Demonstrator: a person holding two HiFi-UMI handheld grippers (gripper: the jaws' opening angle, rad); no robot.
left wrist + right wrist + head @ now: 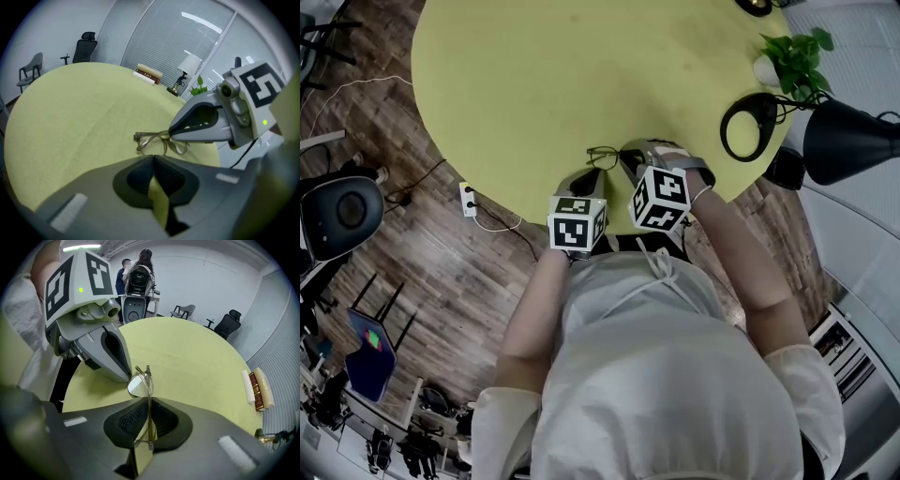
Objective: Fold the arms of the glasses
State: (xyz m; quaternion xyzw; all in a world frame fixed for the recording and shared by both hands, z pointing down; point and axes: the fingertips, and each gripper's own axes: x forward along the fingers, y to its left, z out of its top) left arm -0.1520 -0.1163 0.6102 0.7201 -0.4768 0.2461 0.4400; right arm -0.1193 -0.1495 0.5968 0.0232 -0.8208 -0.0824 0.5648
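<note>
Thin-framed glasses (602,157) lie near the front edge of the round yellow-green table (534,75). My right gripper (148,401) is shut on one arm of the glasses (140,385); the arm runs straight between its pads and the lenses stand just beyond the tips. In the left gripper view the right gripper (172,131) reaches the glasses (157,143) from the right. My left gripper (153,158) is shut with nothing in it, a little short of the frame. From above, the left gripper (584,178) and the right gripper (628,155) flank the glasses.
A black desk lamp (844,141), its ring-shaped base (750,127) and a potted plant (797,56) stand at the table's right edge. Books (258,387) lie at the far side. Office chairs (84,47) and two people (136,268) are beyond the table.
</note>
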